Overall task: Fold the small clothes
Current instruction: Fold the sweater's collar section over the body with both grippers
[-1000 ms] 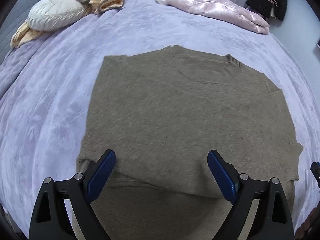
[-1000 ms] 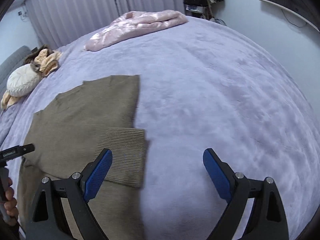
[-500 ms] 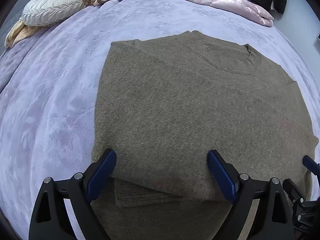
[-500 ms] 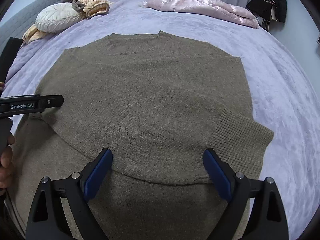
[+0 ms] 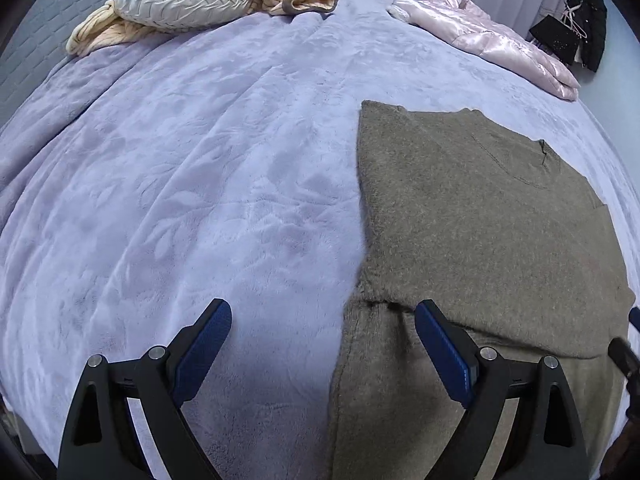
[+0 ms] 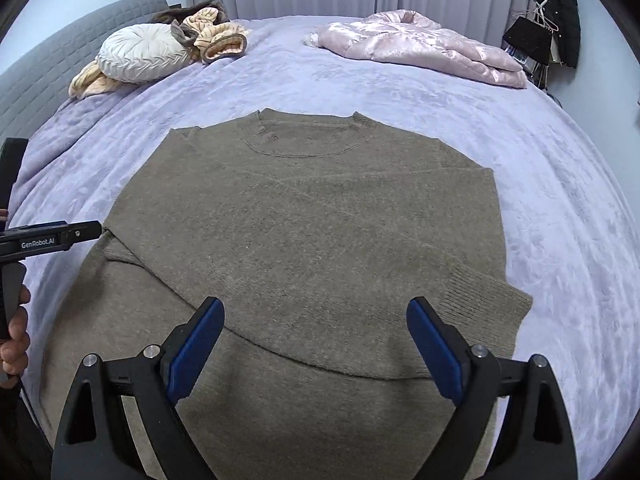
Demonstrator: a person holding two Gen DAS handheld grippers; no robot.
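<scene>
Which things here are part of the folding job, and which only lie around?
Job: sweater, left gripper, right gripper.
Lying about: pink jacket, round pillow, striped garment, black clothes hanging by the wall.

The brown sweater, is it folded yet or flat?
Partly folded. The brown sweater has both sleeves turned in across its front; a ribbed cuff lies on the body, which stays spread out.
</scene>
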